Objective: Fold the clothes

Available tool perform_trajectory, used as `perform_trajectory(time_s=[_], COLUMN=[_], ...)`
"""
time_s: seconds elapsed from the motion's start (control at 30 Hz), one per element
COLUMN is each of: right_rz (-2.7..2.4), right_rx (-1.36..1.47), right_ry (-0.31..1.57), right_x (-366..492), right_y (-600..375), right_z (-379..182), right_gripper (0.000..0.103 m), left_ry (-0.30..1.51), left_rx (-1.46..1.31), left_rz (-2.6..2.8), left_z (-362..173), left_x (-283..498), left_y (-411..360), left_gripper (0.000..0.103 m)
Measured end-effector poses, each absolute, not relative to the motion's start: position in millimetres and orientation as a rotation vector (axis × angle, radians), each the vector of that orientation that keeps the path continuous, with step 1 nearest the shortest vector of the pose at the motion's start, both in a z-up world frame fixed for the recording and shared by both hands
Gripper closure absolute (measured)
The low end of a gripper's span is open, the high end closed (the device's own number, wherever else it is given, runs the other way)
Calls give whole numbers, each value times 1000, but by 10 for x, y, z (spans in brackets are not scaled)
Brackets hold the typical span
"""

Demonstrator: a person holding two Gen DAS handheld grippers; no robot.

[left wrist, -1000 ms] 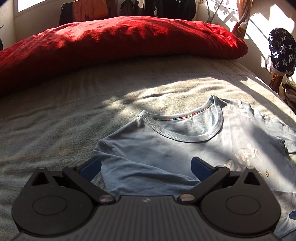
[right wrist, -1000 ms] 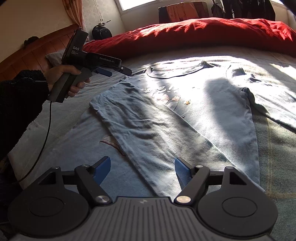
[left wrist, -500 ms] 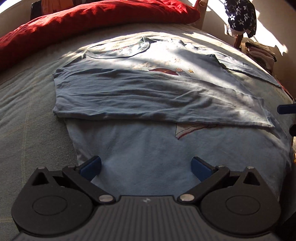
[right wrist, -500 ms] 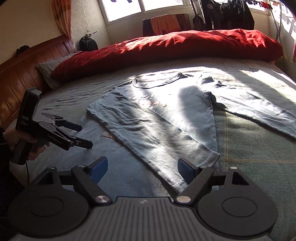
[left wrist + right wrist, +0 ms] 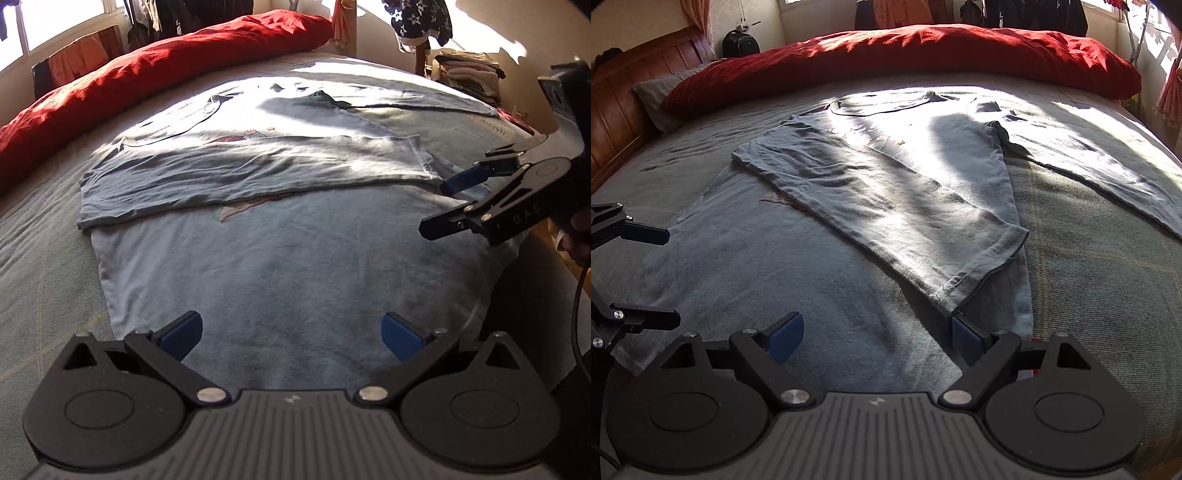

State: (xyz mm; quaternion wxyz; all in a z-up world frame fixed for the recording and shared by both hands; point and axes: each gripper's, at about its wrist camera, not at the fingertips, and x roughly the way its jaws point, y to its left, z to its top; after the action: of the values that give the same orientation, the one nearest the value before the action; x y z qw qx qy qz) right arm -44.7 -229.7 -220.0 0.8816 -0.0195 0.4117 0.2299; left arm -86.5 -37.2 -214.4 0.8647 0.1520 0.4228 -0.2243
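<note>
Blue shirt [image 5: 886, 192] flat on bed [image 5: 1089, 295], one side folded across.
We see left gripper [image 5: 291, 332] wide open, empty; right gripper [image 5: 875, 336] opening, gripping nothing.

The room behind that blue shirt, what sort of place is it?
A bedroom, it seems: the pale blue long-sleeved shirt lies on a bed with a grey-green cover, a long red duvet and a dark wooden headboard.

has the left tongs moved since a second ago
Yes. In the right wrist view the left tongs now sit low at the frame's left edge, over the shirt's hem end; earlier they were up near the wooden headboard.
</note>
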Motion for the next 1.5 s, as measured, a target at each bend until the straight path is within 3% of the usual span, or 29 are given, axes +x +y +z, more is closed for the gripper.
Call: perform_trajectory(time_s=[0.1, 0.67, 0.9, 1.27, 1.5], right_rz=[489, 485, 533, 581, 583], right_rx=[-29, -118, -146, -89, -66], right_ry=[865, 818, 807, 734, 806], right_x=[-455, -572, -734, -940, -968], right_y=[-2280, -2190, -2294, -2451, -2508], right_z=[-2221, -2352, -2310, -2115, -2301], right_gripper=[0, 0, 0, 0, 0], left_ry=[874, 787, 843, 783, 876], left_rx=[310, 265, 286, 176, 167], left_rz=[-420, -331, -310, -313, -285], left_z=[-2255, -2133, -2338, -1990, -2283], left_x=[-994, -1395, -1483, -1387, -1347], left_y=[-392, -421, -424, -351, -417], left_gripper=[1, 1, 1, 1, 1])
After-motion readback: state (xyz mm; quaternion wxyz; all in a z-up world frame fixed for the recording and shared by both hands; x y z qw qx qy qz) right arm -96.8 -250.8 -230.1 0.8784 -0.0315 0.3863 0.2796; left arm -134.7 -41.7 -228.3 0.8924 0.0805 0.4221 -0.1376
